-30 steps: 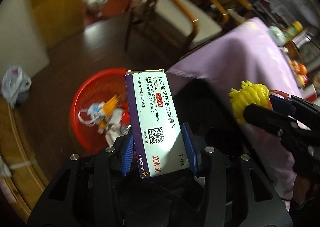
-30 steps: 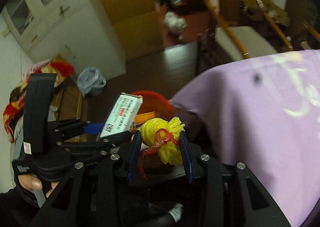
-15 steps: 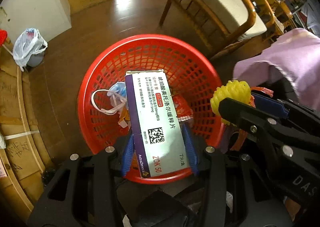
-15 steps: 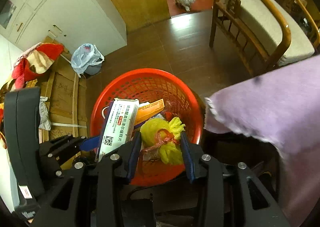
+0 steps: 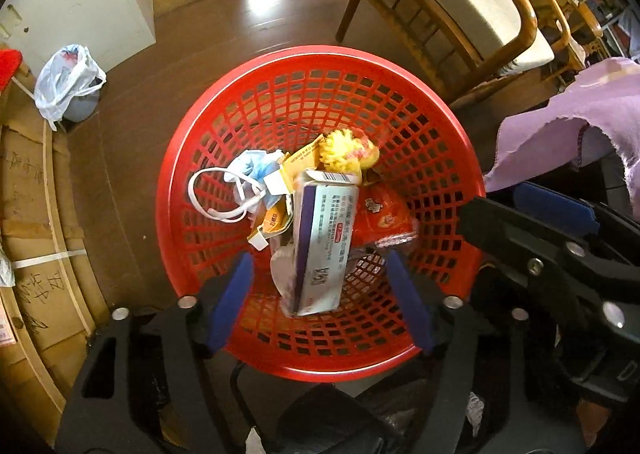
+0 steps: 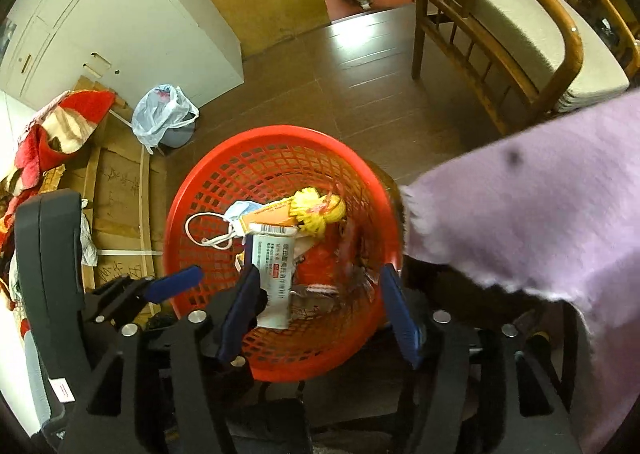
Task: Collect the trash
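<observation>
Fingers spreading on both sides: the left gripper [image 5: 320, 294] and the right gripper [image 6: 320, 306] hang over the red basket [image 5: 448, 126] with their blue pads opening and gripping nothing, apparently to let their loads fall. The medicine box [image 5: 324, 238] lies tilted on the pile inside the basket, free of the pads, while the yellow mesh bundle [image 5: 348, 152] rests just beyond it among a face mask [image 5: 252, 170] and wrappers. The basket stands on the dark floor near the purple tablecloth [image 6: 540, 214], seemingly placed within easy reach.
</observation>
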Demonstrator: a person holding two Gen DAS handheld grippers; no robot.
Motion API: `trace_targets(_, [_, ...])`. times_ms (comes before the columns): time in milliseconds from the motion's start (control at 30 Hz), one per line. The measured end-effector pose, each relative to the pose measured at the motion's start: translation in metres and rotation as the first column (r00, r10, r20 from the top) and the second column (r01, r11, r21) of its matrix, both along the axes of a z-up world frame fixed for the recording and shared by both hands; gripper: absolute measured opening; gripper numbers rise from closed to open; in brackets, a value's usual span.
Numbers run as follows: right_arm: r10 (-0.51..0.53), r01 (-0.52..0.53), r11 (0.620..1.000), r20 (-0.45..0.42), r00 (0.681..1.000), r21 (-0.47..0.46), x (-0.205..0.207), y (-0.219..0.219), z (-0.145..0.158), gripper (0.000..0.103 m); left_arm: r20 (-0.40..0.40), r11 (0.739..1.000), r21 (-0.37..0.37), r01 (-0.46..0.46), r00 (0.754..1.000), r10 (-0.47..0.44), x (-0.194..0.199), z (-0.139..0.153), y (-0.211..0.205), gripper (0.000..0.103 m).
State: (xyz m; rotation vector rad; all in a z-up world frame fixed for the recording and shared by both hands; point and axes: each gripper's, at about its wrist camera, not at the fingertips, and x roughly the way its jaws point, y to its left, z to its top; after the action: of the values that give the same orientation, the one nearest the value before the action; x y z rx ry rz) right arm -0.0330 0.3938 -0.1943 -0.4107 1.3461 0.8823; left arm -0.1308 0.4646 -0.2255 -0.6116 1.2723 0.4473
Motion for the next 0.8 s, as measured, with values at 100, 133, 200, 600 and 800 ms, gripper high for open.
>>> trace_targets(100, [0.002, -0.002, 1.000, 0.034, 0.999, -0.004, -0.003, -0.006, 0.007, 0.069, -0.005, 1.000, 0.022, -0.005, 1.000, 0.005, -0.001, 0.003, -0.001, 0.074])
trace_targets(133, [0.002, -0.002, 1.000, 0.051, 0.999, -0.010, -0.004, -0.009, 0.010, 0.071, -0.005, 1.000, 0.029, -0.006, 1.000, 0.006, -0.002, 0.005, -0.002, 0.075])
trace_targets(200, [-0.002, 0.002, 1.000, 0.060, 0.998, -0.008, -0.006, -0.015, 0.013, 0.072, -0.004, 0.999, 0.042, -0.009, 1.000, 0.009, -0.003, 0.007, -0.002, 0.077])
trace_targets(600, [-0.029, 0.031, 0.999, 0.071, 0.997, -0.015, -0.008, -0.040, 0.018, 0.078, -0.020, 0.995, 0.100, -0.009, 1.000, 0.011, -0.014, 0.012, -0.011, 0.081])
trace_targets(800, [-0.027, 0.028, 0.999, 0.071, 0.997, -0.023, -0.008, -0.038, 0.016, 0.078, -0.021, 0.995, 0.104, -0.005, 1.000, 0.008, -0.015, 0.013, -0.013, 0.081])
